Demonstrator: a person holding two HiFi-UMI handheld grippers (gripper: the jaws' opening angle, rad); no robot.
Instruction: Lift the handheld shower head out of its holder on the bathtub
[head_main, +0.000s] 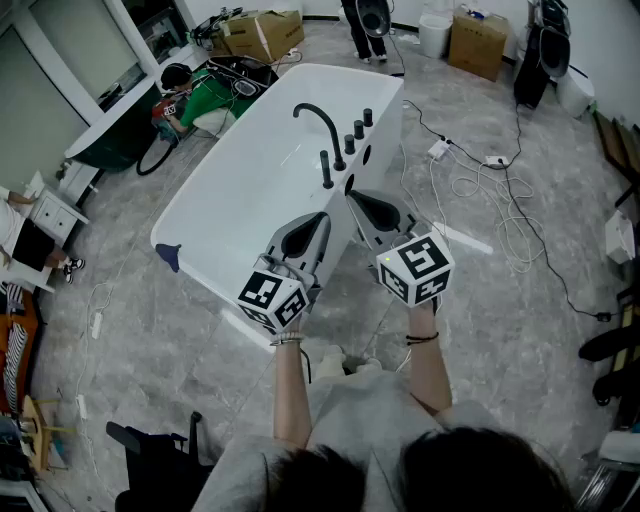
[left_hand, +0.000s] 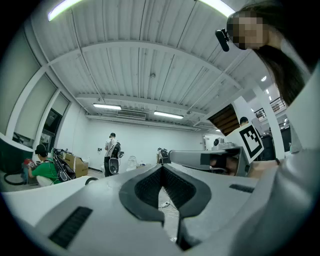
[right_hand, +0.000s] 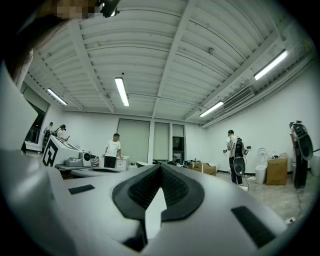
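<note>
The white bathtub fills the middle of the head view. On its right rim stands a black gooseneck spout, with the black handheld shower head upright in its holder and three black knobs beside it. My left gripper is held level over the tub's near rim, jaws closed tip to tip with nothing between them. Close on its right, my right gripper is also shut and empty, a short way in front of the shower head. Both gripper views look across the room, and neither shows the tub fittings.
Cables and a power strip lie on the floor right of the tub. Cardboard boxes stand behind it. A person in green sits at the tub's far left and another stands at the back. A black chair is at the near left.
</note>
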